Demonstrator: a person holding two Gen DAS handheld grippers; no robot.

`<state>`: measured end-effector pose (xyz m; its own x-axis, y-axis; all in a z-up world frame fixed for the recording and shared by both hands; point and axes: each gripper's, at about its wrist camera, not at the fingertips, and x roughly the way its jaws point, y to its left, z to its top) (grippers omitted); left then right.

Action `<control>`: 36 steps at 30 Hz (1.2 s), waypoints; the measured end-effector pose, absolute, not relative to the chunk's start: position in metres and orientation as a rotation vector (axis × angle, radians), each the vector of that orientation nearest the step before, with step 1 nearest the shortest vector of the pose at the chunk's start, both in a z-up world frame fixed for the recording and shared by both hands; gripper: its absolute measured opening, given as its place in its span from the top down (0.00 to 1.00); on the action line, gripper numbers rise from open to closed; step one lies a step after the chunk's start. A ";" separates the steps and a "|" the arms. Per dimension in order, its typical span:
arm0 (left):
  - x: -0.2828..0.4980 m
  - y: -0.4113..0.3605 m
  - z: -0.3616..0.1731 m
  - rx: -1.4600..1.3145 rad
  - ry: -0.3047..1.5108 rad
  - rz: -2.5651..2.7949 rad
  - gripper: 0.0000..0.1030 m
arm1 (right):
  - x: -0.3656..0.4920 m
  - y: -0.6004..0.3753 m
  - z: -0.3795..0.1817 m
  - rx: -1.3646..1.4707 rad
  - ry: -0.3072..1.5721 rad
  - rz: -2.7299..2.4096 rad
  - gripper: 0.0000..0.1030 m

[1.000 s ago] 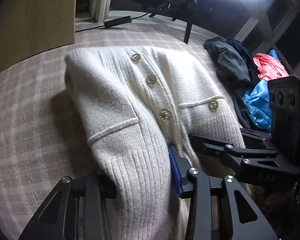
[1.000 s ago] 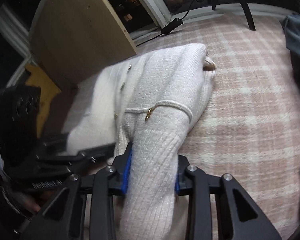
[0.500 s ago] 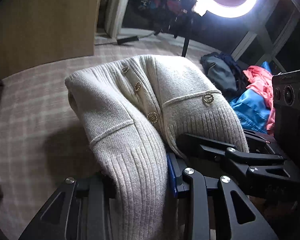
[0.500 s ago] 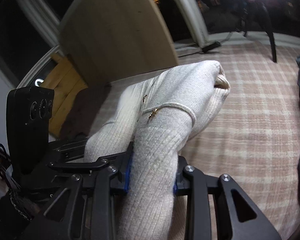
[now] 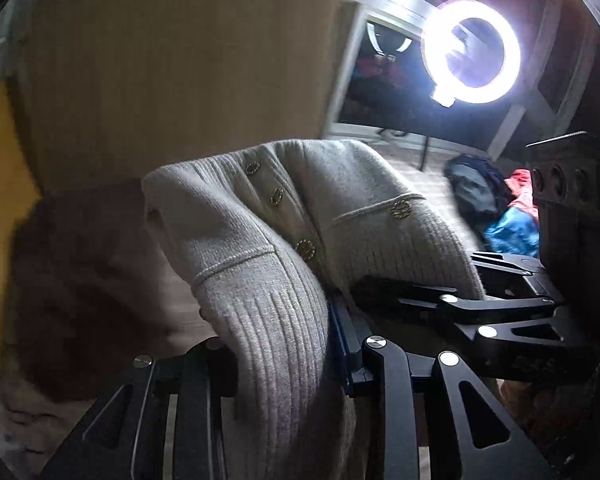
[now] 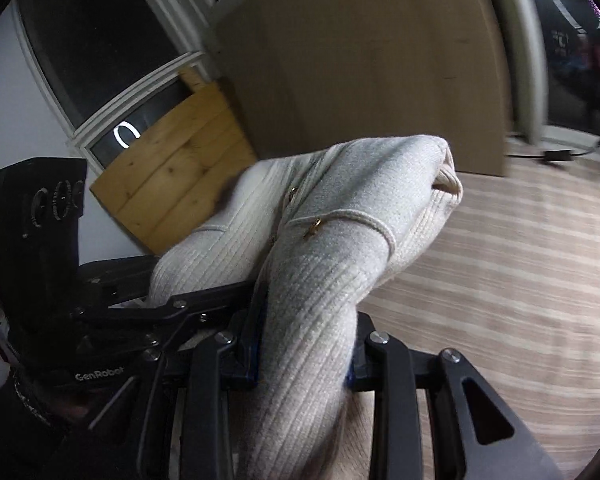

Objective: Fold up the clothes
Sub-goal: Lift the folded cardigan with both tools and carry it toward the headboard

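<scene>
Left gripper (image 5: 284, 360): nearest the left camera, black, with a blue pad on its right finger. Its fingers are clamped on the ribbed hem of the cardigan.
Right gripper (image 6: 304, 356): nearest the right camera, black, with blue pads. Its fingers are clamped on another ribbed part of the same hem, just beside the left gripper.
Cardigan (image 5: 300, 216): cream knit, folded into a thick bundle. It is held up between the two grippers and extends away from both cameras. The far end looks clear of the surface below, though the contact there is hard to judge.
Buttons (image 5: 305, 249): round and gold, in a row down the front of the cardigan. One more sits on a pocket trim to the right.
Cloth (image 6: 520, 264): a pale plaid cover under and beyond the cardigan, blurred in the right view.
Dark patch (image 5: 88, 280): reddish brown, left of the cardigan in the left view. Too blurred to tell what it is.
Clothes pile (image 5: 500, 208): grey, navy, blue and coral garments heaped on the cloth, behind the right gripper in the left view, apart from the cardigan.
Board (image 6: 360, 64): a large tan panel standing upright behind the cardigan.
Planks (image 6: 172, 168): light pine boards, left of the board in the right view.
Ring light (image 5: 471, 50): lit, bright white, on a stand at the far right of the left view.
Windows (image 6: 96, 36): dark glass in white frames, farthest back.
</scene>
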<state>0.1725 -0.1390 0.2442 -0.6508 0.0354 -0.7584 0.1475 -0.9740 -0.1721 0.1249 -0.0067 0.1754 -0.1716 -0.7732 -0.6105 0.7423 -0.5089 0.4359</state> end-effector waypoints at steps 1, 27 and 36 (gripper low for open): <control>0.178 -0.156 0.244 1.280 0.320 -2.770 0.72 | 0.129 -0.027 0.176 0.997 -0.058 -1.842 0.72; 0.187 -0.408 0.164 1.367 0.371 -2.551 0.56 | 0.068 -0.186 0.110 1.289 -0.070 -1.812 0.48; 0.152 -0.416 0.199 1.286 0.237 -2.658 0.54 | 0.049 -0.234 0.158 1.047 0.146 -1.933 0.48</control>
<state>0.1524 -0.4159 0.1995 -0.6100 -0.0911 -0.7871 0.2292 -0.9712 -0.0652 0.0492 -0.2342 0.1584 -0.2319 -0.6576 -0.7168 0.7577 -0.5842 0.2909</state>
